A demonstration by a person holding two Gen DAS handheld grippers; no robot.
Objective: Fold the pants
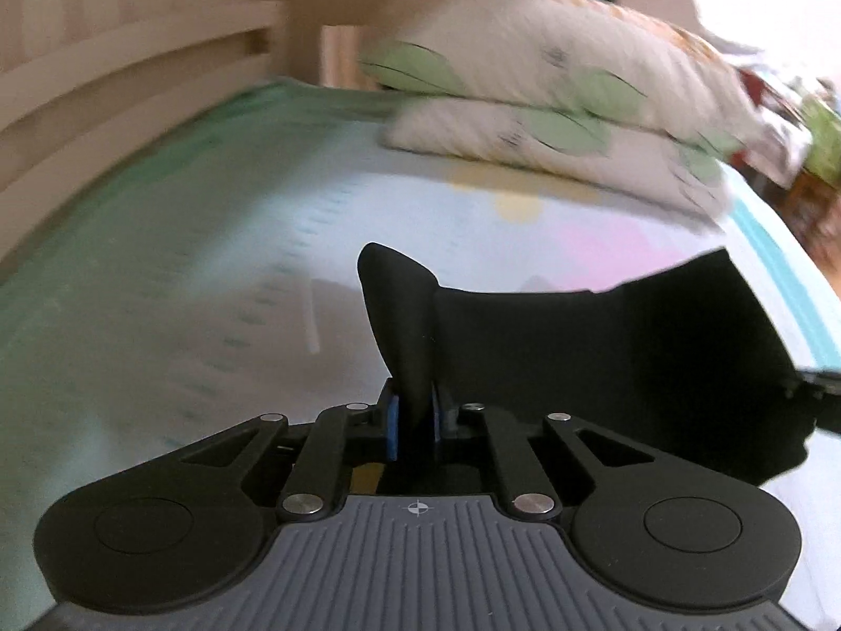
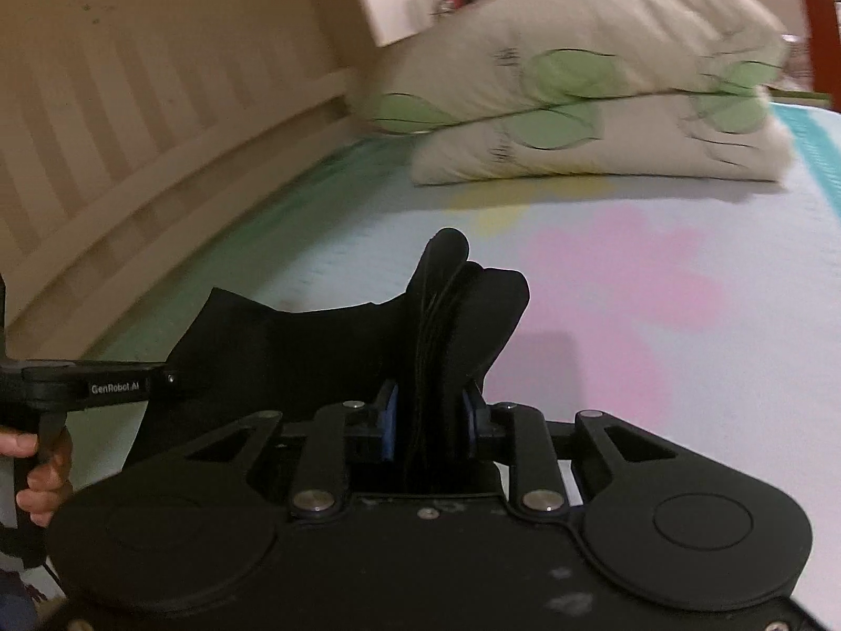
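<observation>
The black pants hang stretched between my two grippers above the bed. My left gripper is shut on one edge of the cloth, which sticks up between its blue pads. My right gripper is shut on a thicker bunched edge of the pants. In the right wrist view the cloth runs left toward the left gripper's body, held by a hand. In the left wrist view the right gripper's tip shows at the right edge.
The bed sheet is pale with pink, yellow and green patches. Two stacked pillows with green leaf print lie at the far end. A wooden bed rail runs along the left side. Clutter lies behind the pillows.
</observation>
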